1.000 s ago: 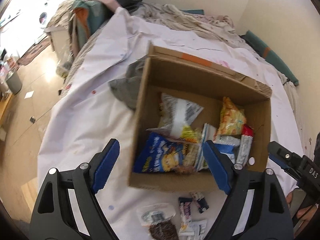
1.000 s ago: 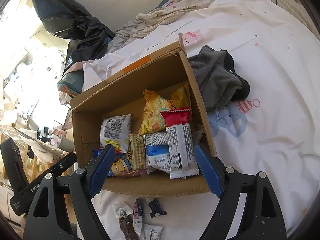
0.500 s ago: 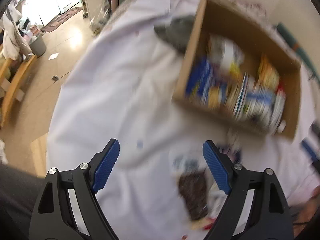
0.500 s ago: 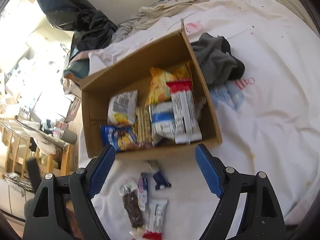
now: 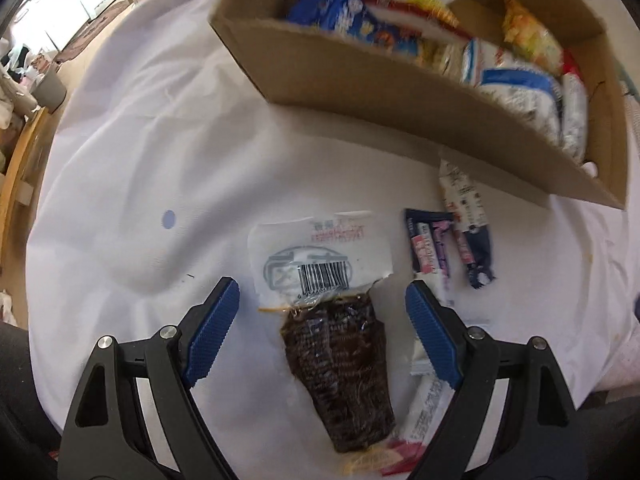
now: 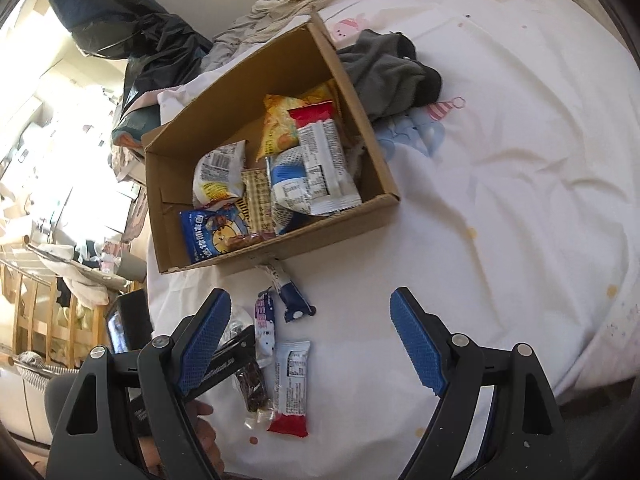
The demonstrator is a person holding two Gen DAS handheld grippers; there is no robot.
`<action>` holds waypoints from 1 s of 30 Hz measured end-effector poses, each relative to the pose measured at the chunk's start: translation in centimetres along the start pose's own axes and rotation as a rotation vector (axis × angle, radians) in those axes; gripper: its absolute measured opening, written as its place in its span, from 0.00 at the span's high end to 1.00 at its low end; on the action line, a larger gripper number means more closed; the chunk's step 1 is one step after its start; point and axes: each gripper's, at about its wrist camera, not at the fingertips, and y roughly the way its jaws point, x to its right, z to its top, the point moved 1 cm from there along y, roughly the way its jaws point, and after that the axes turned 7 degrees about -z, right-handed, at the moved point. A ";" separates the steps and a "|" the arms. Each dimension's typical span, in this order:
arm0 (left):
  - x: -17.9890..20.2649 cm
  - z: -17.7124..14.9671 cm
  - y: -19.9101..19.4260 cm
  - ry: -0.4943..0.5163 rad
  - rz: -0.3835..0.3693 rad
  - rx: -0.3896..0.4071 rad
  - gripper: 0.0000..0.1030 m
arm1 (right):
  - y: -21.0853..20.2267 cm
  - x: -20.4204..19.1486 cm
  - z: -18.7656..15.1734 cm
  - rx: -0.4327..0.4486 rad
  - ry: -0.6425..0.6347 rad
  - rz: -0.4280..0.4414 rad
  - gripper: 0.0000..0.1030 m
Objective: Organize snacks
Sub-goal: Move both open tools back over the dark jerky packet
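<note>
A cardboard box (image 5: pixel 360 76) (image 6: pixel 352 224) holding several snack packets sits on a white bed sheet. In front of it lie loose snacks: a clear packet of dark brown food (image 5: pixel 340 364) (image 6: pixel 252 390), a dark blue bar (image 5: pixel 476 248) (image 6: pixel 290 292), a purple-white bar (image 5: pixel 428 244) (image 6: pixel 265 320) and a white-and-red bar (image 6: pixel 292 388). My left gripper (image 5: pixel 322 308) is open, low over the sheet, its fingers either side of the brown packet. My right gripper (image 6: pixel 310 324) is open and empty, higher up, above the loose snacks.
A grey garment (image 6: pixel 392 72) lies on the sheet to the right of the box. A black bag (image 6: pixel 160 44) and bedding are piled behind it. The bed's edge drops to the floor on the left (image 5: pixel 24 184), with furniture beyond (image 6: pixel 48 312).
My left gripper swung down from over the box to the brown packet on the sheet. My right gripper pulled back from the box, and more of the loose snacks show.
</note>
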 end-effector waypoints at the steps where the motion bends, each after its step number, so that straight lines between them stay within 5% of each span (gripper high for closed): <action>1: 0.0 0.1 0.3 -0.003 0.007 -0.001 0.20 | 0.0 0.1 0.0 0.000 0.002 0.001 0.18; 6: 1.0 0.2 0.6 0.071 0.040 0.032 0.36 | 0.3 -0.1 0.0 -0.005 0.002 0.001 0.18; 12: 2.4 0.5 -1.5 0.120 -0.040 0.050 0.58 | 1.2 -1.0 0.1 -0.035 -0.013 0.021 0.18; 14: 2.4 0.9 -2.7 0.142 -0.059 0.060 0.92 | 1.7 -1.3 -0.2 -0.055 -0.023 0.022 0.18; 20: 0.0 1.8 -2.7 0.034 -0.115 0.002 0.89 | 2.2 -1.8 -0.7 -0.081 -0.015 0.026 0.18; 21: -0.5 1.9 -2.6 -0.014 -0.142 -0.002 0.85 | 2.2 -1.9 -0.7 -0.084 -0.008 0.032 0.18; 23: -1.3 1.9 -2.5 -0.079 -0.149 -0.009 0.34 | 2.3 -2.1 -0.8 -0.086 -0.010 0.037 0.18; 24: -1.6 1.9 -2.7 -0.110 -0.143 0.007 0.26 | 2.3 -2.2 -0.8 -0.086 -0.015 0.035 0.18; 27: -1.8 1.1 -3.4 -0.182 -0.105 0.039 0.23 | 2.4 -2.2 -0.8 -0.089 -0.022 0.033 0.18; 30: -1.3 1.1 -1.6 -0.234 -0.050 -0.033 0.23 | 2.5 -1.9 -0.7 -0.096 -0.002 0.039 0.18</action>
